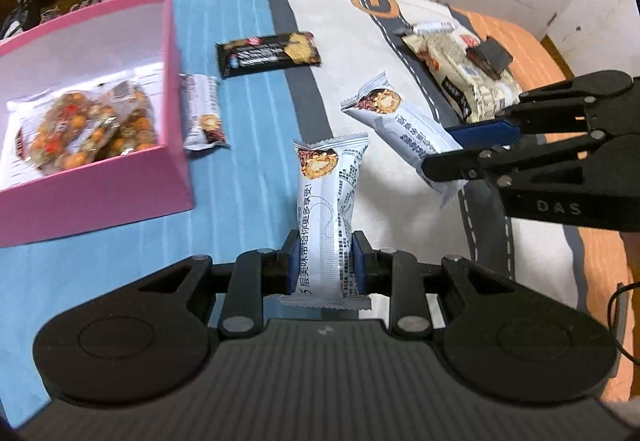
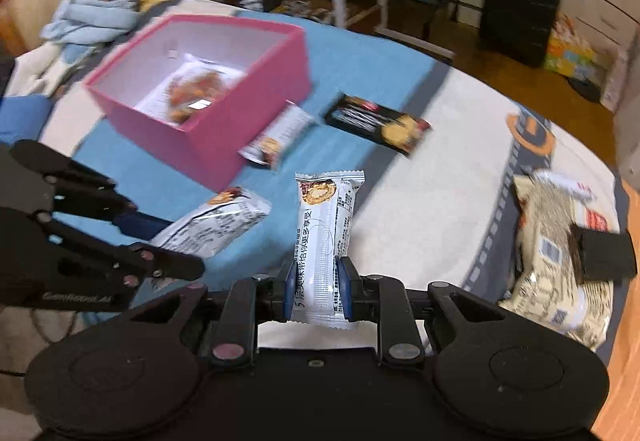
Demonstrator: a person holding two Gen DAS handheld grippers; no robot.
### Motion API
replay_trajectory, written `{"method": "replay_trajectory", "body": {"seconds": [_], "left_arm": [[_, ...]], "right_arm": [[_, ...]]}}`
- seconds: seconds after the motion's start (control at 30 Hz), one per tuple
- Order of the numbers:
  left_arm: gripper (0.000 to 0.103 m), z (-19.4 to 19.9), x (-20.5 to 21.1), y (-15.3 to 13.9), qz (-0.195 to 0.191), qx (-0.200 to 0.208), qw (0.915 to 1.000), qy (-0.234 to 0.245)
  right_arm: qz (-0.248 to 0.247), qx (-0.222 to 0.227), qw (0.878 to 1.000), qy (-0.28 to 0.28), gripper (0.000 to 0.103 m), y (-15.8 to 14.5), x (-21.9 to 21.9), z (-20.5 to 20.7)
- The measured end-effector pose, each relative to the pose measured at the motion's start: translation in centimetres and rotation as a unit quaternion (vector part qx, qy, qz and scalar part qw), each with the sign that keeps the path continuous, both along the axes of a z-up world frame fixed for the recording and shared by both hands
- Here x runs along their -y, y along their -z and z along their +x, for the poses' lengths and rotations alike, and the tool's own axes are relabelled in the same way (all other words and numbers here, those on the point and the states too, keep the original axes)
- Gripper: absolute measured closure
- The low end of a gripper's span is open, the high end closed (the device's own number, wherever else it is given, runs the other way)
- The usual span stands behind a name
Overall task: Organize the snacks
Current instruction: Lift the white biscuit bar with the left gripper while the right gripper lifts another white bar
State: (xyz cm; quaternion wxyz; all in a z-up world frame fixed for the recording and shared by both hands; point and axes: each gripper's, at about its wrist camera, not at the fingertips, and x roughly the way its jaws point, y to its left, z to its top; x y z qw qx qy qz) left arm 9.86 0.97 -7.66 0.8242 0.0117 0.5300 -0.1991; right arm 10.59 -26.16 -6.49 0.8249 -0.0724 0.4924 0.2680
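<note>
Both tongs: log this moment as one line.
left tongs: shut on silver wafer bar | right tongs: shut on second silver wafer bar | pink box: holds one snack bag | black packet: on bedspread

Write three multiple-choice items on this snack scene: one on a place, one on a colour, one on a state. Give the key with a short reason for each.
1. Where does the black snack packet lie?
A. inside the box
B. on the bed cover, outside the box
C. in a gripper

2. What colour is the box on its outside?
A. pink
B. green
C. black

3. What is the left hand-held gripper doing?
A. open and empty
B. shut on a white snack bar
C. shut on the black packet

Key:
1. B, it lies flat on the bed cover, beyond the box's corner.
2. A, its outer walls are pink, with a pale inside.
3. B, its blue pads press both sides of the white snack bar; the right hand-held gripper grips a second white bar the same way.
</note>
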Motion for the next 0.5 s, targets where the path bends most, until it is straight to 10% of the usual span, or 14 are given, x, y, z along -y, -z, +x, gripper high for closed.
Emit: {"method": "replay_trajectory", "body": {"seconds": [0.5], "left_arm": [[0.078, 0.4, -11.4, -6.9, 0.030, 0.074, 0.9875, -0.136]], "right_arm": [[0.060, 0.069, 0.988, -0.125, 0.077, -5.2, -8.3, 0.9]]}}
